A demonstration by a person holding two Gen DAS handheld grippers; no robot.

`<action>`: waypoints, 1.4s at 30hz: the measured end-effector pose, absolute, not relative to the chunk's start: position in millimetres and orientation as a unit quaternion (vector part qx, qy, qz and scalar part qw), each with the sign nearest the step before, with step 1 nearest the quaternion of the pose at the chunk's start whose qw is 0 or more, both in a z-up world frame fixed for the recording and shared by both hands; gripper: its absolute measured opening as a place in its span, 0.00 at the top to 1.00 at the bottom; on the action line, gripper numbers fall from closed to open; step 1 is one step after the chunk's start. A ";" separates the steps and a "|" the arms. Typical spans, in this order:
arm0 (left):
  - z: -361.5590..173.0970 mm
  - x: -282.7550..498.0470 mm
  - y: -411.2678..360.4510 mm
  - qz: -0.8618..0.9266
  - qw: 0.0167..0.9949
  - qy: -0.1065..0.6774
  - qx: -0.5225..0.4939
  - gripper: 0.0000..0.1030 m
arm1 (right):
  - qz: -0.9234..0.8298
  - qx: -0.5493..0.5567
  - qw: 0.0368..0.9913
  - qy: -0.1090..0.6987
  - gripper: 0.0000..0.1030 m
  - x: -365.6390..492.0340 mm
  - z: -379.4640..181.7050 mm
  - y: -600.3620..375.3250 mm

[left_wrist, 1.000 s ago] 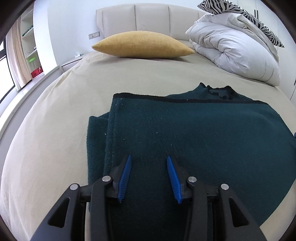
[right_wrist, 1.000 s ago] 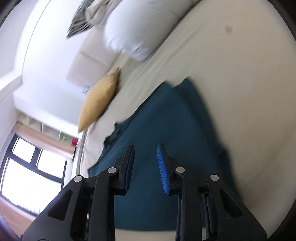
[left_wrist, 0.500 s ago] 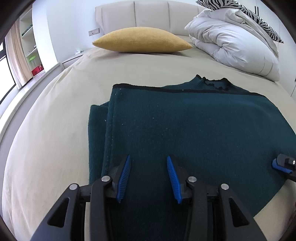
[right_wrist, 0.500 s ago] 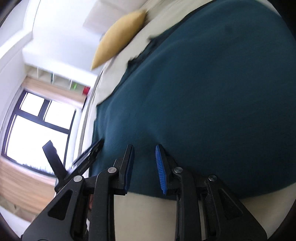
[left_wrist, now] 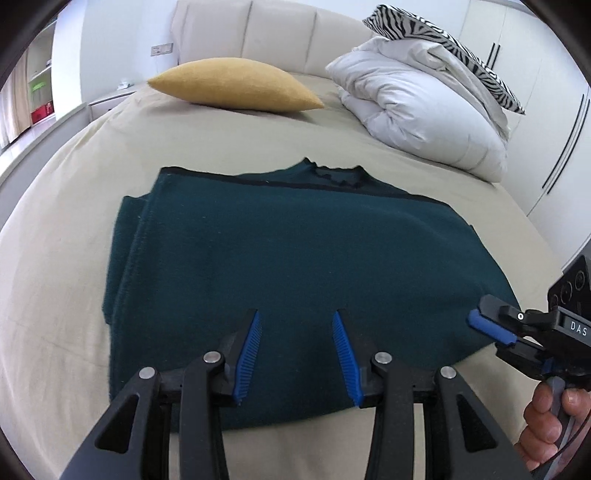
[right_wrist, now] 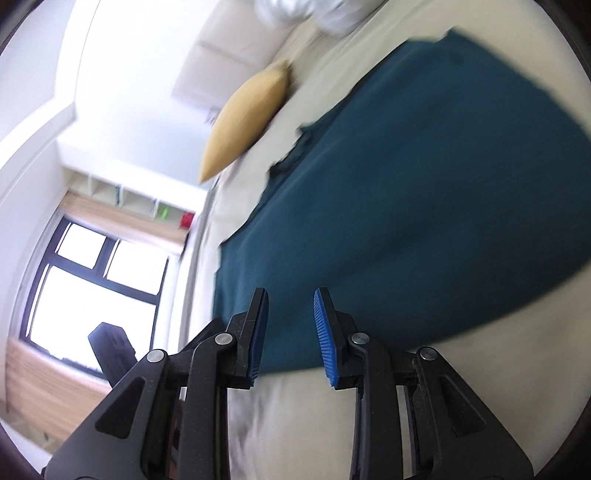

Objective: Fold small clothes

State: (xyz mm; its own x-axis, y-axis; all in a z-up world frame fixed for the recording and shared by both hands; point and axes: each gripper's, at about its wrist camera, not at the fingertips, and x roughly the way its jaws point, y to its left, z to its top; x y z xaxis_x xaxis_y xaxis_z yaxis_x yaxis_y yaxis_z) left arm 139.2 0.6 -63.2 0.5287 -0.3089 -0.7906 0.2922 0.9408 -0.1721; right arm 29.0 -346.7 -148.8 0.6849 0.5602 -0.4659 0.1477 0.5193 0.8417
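Both our grippers, left gripper [left_wrist: 297,354] and right gripper [right_wrist: 290,332], stand narrowly parted, empty, at the sweater's [left_wrist: 295,258] near hem. The right jaws have just reopened slightly. Risk: pinching only the top layer would undo the fold.

You are working on a bed [left_wrist: 74,229] covered with a smooth beige sheet, backed by a padded cream headboard [left_wrist: 266,33]. A dark teal garment [left_wrist: 295,258] lies flat on the near half of the sheet, folded, with its black-trimmed edge and neckline toward the headboard. A mustard-yellow pillow [left_wrist: 232,90] rests near the headboard, well apart from the garment. A bundled white duvet [left_wrist: 417,110] sits on the sheet to its right, with a zebra-print pillow [left_wrist: 443,40] on top of it.
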 end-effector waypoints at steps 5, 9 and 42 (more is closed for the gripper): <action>-99.9 149.5 23.1 -0.152 0.862 0.482 -0.026 0.62 | 0.136 0.454 0.770 0.427 0.75 53.9 -174.6 -325.5; -98.9 143.2 25.5 -0.146 0.869 0.474 0.002 0.66 | 0.116 0.503 0.758 0.399 0.79 37.0 -195.4 -361.3; -95.8 119.7 117.8 -0.188 0.861 0.456 -0.125 0.66 | 0.090 0.487 0.789 0.364 0.75 2.3 -134.8 -385.3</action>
State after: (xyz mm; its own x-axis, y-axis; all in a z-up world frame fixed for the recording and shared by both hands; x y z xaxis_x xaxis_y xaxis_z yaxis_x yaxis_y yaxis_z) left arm 119.7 117.8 -95.8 0.5124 -0.4379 -0.7387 0.2102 0.8980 -0.3865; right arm 2.3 -385.3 -134.8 0.7185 0.4964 -0.4872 0.2129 0.5099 0.8335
